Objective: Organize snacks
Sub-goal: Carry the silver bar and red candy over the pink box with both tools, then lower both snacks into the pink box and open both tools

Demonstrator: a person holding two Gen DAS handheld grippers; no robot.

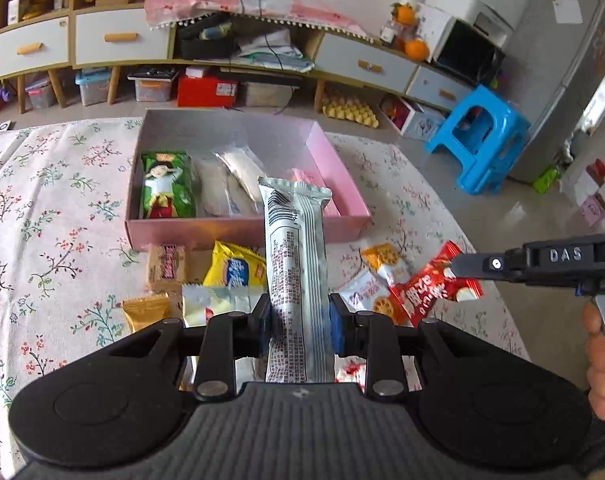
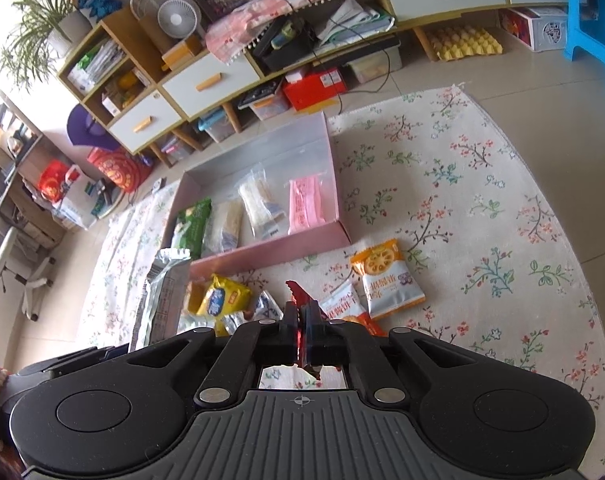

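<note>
My left gripper is shut on a long silver snack bar, held upright above the loose snacks just in front of the pink box; the bar also shows in the right wrist view. The box holds a green packet, pale clear-wrapped packets and a pink packet. My right gripper is shut on a red snack packet, seen edge-on in its own view, lifted to the right of the left gripper.
Loose snacks lie on the floral tablecloth in front of the box: a yellow packet, a tan packet, an orange packet, white ones. Beyond the table stand a low cabinet and a blue stool.
</note>
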